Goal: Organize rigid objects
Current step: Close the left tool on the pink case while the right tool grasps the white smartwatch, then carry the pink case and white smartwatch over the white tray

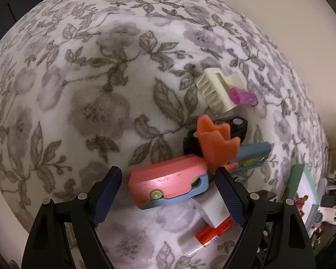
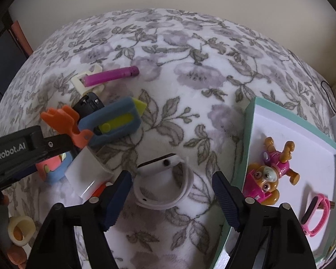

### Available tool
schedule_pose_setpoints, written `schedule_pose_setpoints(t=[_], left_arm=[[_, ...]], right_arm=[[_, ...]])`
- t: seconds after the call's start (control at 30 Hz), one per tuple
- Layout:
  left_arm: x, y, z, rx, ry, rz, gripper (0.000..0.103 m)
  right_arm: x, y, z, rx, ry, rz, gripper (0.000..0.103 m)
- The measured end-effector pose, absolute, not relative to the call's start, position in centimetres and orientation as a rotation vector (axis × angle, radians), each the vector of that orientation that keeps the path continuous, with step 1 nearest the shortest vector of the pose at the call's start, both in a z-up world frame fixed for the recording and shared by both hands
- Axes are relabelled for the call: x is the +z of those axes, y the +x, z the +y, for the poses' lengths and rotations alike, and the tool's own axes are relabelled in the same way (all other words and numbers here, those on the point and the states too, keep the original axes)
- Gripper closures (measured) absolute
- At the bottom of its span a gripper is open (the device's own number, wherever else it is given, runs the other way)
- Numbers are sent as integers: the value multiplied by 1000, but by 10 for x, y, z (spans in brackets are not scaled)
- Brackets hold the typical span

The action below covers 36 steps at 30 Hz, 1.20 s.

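In the left wrist view my left gripper (image 1: pixel 168 192) points down over a floral blanket, jaws open. A pink-and-blue toy (image 1: pixel 168 183) lies between its fingers, untouched by the pads. Behind it lie an orange plastic piece (image 1: pixel 215 143), a black object (image 1: pixel 235 125), a blue-and-yellow toy cutter (image 1: pixel 253 154), a cream hair claw (image 1: pixel 217 89) and a purple tube (image 1: pixel 244 96). My right gripper (image 2: pixel 172 199) is open around a white smartwatch (image 2: pixel 163 179); its band lies near the left pad, with a clear gap to the right pad.
A teal-rimmed white tray (image 2: pixel 248 134) at the right holds a pup figure (image 2: pixel 268 174) and a pink wristband (image 2: pixel 315 213). A white-and-red box (image 1: pixel 210 226) lies under the left gripper's right finger. A cream ring-shaped cup (image 2: pixel 20 231) sits by a hand at lower left.
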State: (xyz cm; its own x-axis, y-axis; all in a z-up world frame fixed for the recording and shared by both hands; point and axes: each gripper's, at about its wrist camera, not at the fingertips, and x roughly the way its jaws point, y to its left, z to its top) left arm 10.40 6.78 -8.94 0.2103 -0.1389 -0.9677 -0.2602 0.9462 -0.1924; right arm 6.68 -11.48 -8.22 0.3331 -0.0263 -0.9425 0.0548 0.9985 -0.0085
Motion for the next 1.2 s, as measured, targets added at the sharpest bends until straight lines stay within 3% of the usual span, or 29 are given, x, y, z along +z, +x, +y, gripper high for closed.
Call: schedule_pose_setpoints(t=[0.83, 1.0, 1.1, 1.2], left_arm=[[-102, 105, 73, 131, -315, 1391, 17], [-101, 104, 70, 121, -296, 1388, 27], [-99, 104, 69, 111, -309, 1386, 27], [-96, 103, 71, 100, -334, 1380, 27]], right_arm=[[-99, 68, -113, -70, 25, 1263, 26], [-97, 69, -115, -62, 36, 1260, 33], [-94, 67, -112, -55, 43, 1257, 46], [-93, 65, -112, -49, 59, 1255, 46]])
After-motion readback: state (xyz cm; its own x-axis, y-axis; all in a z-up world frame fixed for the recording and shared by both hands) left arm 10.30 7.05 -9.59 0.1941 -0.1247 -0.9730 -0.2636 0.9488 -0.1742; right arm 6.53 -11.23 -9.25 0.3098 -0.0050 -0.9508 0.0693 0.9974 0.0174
